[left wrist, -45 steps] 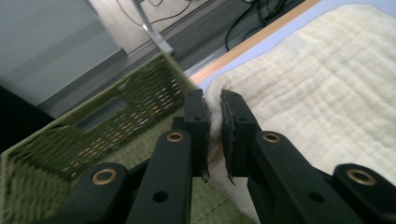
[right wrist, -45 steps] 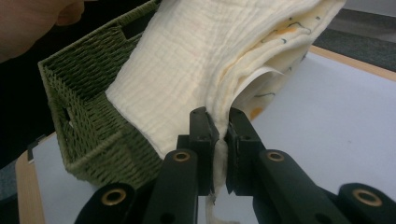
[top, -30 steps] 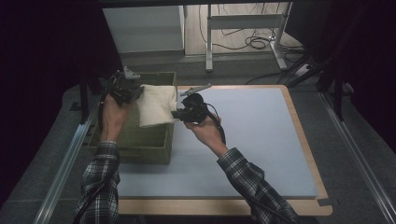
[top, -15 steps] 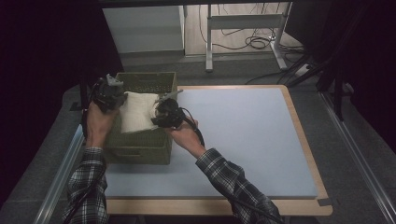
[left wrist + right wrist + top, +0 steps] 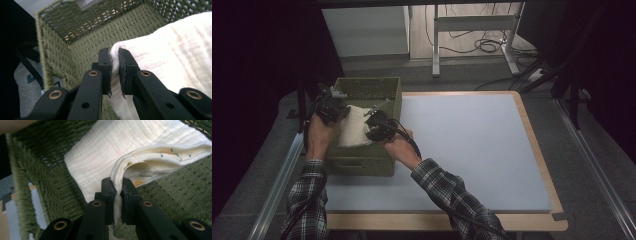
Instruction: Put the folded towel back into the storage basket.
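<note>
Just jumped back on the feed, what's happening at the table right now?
A person is putting a folded cream cloth into the green woven basket at the left end of the table. Both grippers hold it: the left gripper has its jaws shut on one edge, and the right gripper is shut on a folded edge opposite. The cloth hangs between them inside the basket's walls, just above the woven bottom, and neither grip has been released yet.

We look along our left gripper (image 5: 114,62). Its two black jaws pinch the folded edge of a soft cream cloth (image 5: 175,50). The cloth spreads out to the right of the gripper. Behind it and to its left stands the woven green basket (image 5: 65,42) wall.
</note>
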